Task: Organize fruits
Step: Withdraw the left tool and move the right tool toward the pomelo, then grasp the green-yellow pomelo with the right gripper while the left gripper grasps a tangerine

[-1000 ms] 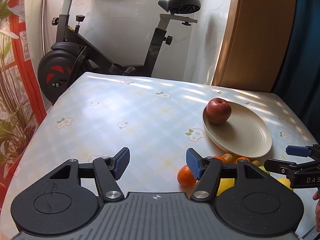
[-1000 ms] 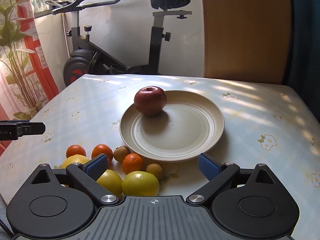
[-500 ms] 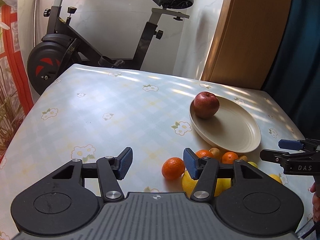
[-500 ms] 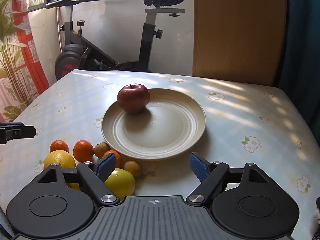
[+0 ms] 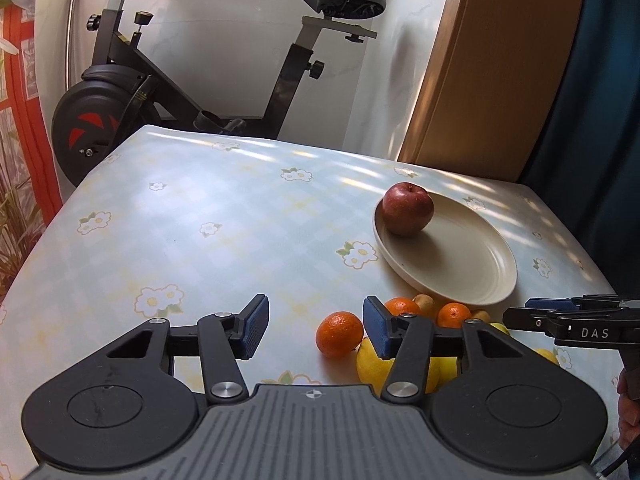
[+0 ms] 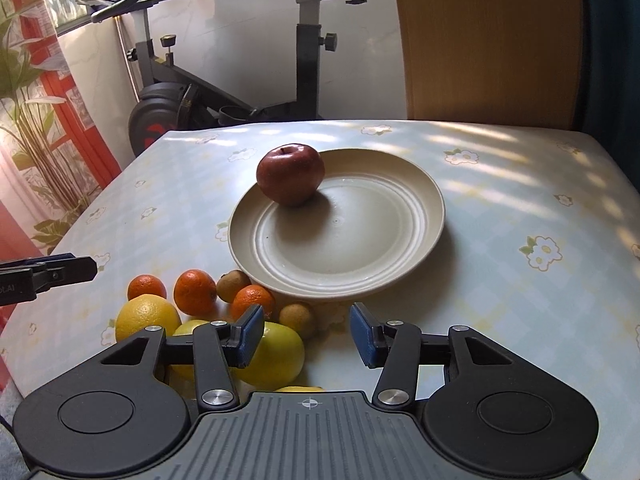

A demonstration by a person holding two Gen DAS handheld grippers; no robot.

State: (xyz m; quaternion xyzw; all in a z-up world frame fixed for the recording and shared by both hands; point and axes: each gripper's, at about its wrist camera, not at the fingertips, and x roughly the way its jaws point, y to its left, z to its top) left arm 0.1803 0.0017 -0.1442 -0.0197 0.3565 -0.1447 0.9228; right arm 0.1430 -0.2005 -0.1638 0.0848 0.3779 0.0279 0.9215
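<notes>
Fruit sits in a loose pile on the desk (image 6: 520, 184), just beside the near rim of the cream plate (image 6: 400, 264); only one red apple (image 6: 290, 174) is on the plate, toward its far left edge. Pile has small oranges (image 6: 195, 292), two brownish round fruits (image 6: 297, 317), a yellow citrus (image 6: 147, 317) and a larger yellow-green fruit (image 6: 276, 354) nearest the camera.

Step in hand, as judged: picking the next fruit to move onto the plate. Doing it well means singling out one fruit at the pile's edge, bracketing it across its middle and lifting straight up so neighbours do not roll, then setting it on bare plate away from the apple.

Right hand-held gripper (image 6: 307, 335) tilts down toward the desk with its jaws at a middling gap and closing; nothing is between them, only bare desk, with the yellow-green fruit under the left finger. Closing here would catch air, so it needs to shift left over a fruit first.

Left hand-held gripper (image 5: 316, 330) also points down at an angle, jaws at a moderate gap and closing, empty; one orange (image 5: 339, 334) lies on the desk beyond the gap, near the right pad (image 5: 375, 332). Pads do not touch it as far as can be told.
</notes>
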